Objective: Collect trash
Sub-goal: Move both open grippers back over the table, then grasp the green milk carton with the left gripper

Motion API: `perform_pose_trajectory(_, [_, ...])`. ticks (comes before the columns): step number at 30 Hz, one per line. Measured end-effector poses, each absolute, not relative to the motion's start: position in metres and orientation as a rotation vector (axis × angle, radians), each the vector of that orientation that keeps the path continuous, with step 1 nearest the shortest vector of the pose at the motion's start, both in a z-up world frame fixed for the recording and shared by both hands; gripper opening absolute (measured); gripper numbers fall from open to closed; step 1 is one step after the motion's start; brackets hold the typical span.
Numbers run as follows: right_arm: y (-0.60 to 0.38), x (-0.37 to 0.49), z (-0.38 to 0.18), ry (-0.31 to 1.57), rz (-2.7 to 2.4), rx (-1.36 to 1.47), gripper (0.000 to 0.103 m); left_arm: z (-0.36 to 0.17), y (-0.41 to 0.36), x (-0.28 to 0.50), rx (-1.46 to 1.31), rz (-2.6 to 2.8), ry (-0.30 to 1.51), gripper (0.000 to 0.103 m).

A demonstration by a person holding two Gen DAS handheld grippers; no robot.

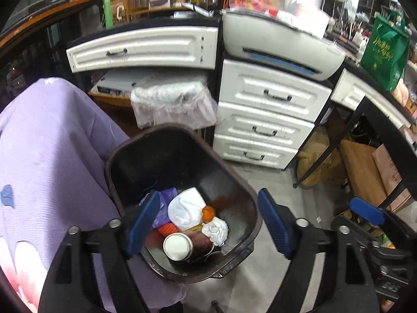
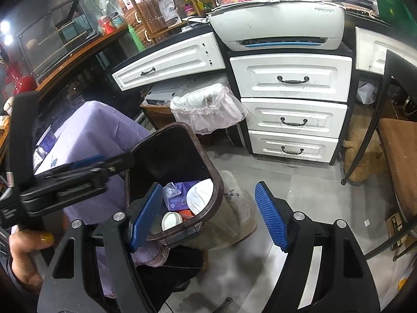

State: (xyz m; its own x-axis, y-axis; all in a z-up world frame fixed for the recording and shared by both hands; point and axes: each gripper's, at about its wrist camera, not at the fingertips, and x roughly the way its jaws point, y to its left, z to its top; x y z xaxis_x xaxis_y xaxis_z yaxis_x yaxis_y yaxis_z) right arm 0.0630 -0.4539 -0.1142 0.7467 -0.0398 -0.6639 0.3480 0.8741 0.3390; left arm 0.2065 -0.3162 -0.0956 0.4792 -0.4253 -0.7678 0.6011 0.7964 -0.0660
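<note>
So the dark brown trash bin sits on the grey floor, right up against a purple cloth that drapes over something on its left, and it's already got a fair bit in it: a white face mask, a purple packet, a crumpled white tissue, a small orange thing and a brown bottle with a white cap lying on its side at the near end. The left gripper hangs right over the bin mouth with its blue fingers spread wide, nothing between them, so it's released. The right gripper is just to the right of it, also spread wide with nothing pinched; its left finger overlaps the bin's rim and the right one sits over bare floor. From the right wrist view you can see a hand with a yellow-painted thumbnail wrapped round the left gripper's handle. Farther back there's a white three-drawer cabinet with a white printer on top, a bench with a white drawer to the left of it, and a second bin with a clear plastic liner tucked underneath.
</note>
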Motion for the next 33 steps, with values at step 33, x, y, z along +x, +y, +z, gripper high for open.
perform_pose_trajectory(33, [-0.267, 0.148, -0.026, 0.649, 0.225, 0.263, 0.091, -0.015, -0.021, 0.239, 0.016, -0.189, 0.720, 0.097])
